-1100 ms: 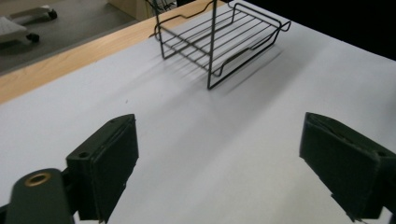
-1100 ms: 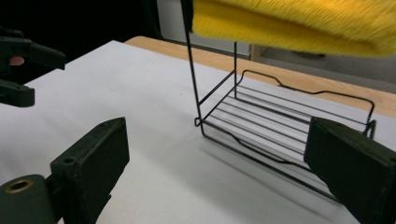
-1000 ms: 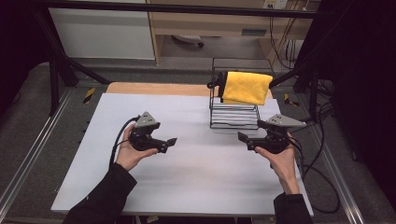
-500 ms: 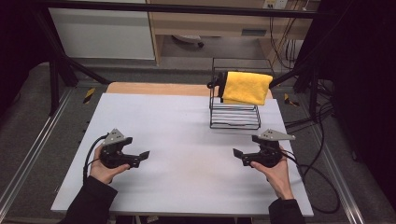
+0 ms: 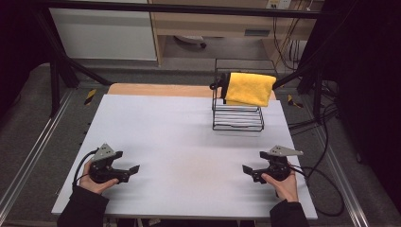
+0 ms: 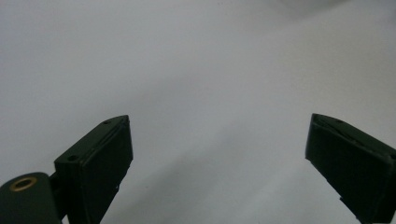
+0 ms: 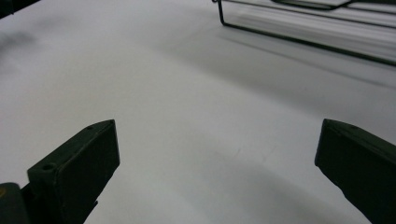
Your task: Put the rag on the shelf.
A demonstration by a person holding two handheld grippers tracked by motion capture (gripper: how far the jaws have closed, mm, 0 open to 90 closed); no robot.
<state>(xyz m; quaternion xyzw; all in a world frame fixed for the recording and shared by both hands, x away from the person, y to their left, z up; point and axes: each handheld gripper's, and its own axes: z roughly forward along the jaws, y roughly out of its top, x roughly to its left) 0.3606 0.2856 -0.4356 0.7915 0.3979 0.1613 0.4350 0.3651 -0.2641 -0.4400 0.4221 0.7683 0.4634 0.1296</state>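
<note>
High view: a smooth, matte white table (image 5: 189,132) with a strip of bare pale wood along its far edge. Toward the far right, standing on the white surface, a black wire rack (image 5: 238,101), boxy and open, built of thin rods with a row of parallel bars across its lower shelf. Draped over the rack's upper right rail, a soft yellow cloth (image 5: 249,88), folded, nubby like microfibre, hanging down the front face. Near the left front corner, the left gripper (image 5: 134,169), black and angular under a grey three-cornered plate, held low over the table in a hand in a dark sleeve, jaws spread, nothing between them. Near the right front corner, the right gripper (image 5: 247,170), same build, cable trailing off the table's edge, jaws likewise apart and empty. Both well apart from the rack and cloth.

Left gripper view: left gripper (image 6: 219,154) with two flat black pads, ribbed on their faces, set wide over plain white tabletop.

Right gripper view: right gripper (image 7: 217,163) with blocky black jaws wide open over the white surface; beyond, the rack's thin base rods (image 7: 299,35) at the upper right.
</note>
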